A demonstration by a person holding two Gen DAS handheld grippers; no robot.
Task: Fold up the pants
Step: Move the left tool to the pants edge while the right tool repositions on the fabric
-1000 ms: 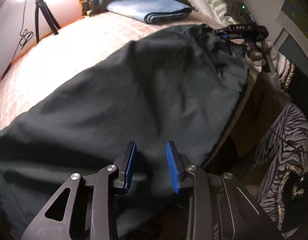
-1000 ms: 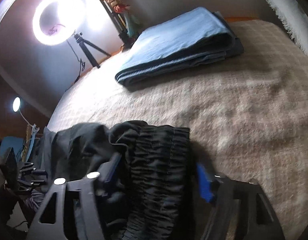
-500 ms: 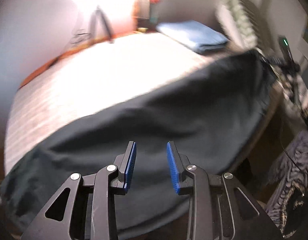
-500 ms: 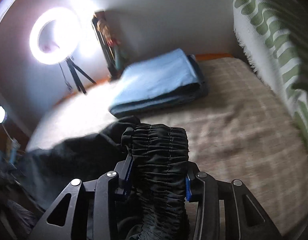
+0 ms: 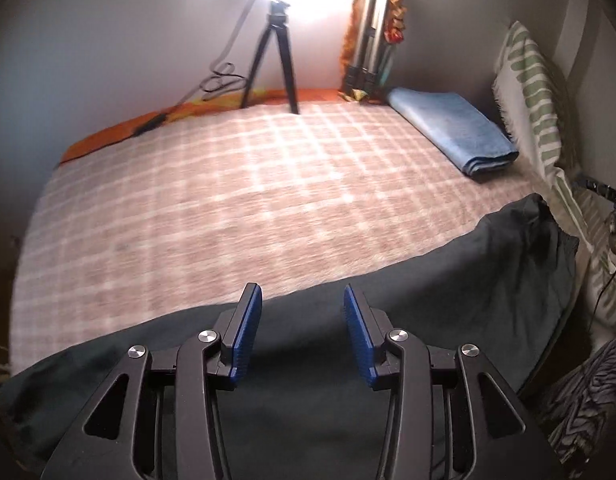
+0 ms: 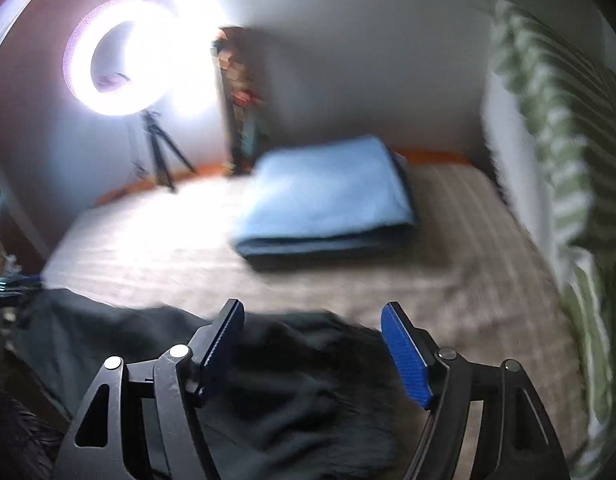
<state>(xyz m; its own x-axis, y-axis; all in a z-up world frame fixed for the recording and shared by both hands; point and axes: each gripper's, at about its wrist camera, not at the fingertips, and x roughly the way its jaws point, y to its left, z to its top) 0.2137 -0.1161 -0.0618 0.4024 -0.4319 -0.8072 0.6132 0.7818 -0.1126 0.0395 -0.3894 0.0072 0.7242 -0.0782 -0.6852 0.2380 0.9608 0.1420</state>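
Observation:
Dark pants [image 5: 447, 304] lie along the near edge of the bed's checked cover [image 5: 236, 200], folded into a long band that rises at the right end. My left gripper [image 5: 303, 328] is open above the pants' middle, with nothing between its blue pads. In the right wrist view the pants [image 6: 292, 392] lie crumpled under my right gripper [image 6: 313, 344], which is open wide and empty. The right view is blurred.
A folded blue blanket [image 5: 451, 136] lies at the far right of the bed, also in the right wrist view [image 6: 327, 200]. A green-striped pillow [image 5: 535, 92] stands at the right. A ring light on a tripod [image 6: 116, 60] stands behind the bed.
My right gripper has opened and let go of the pants' elastic waistband. My left gripper has opened wider and drawn back toward the near edge, so more bed shows.

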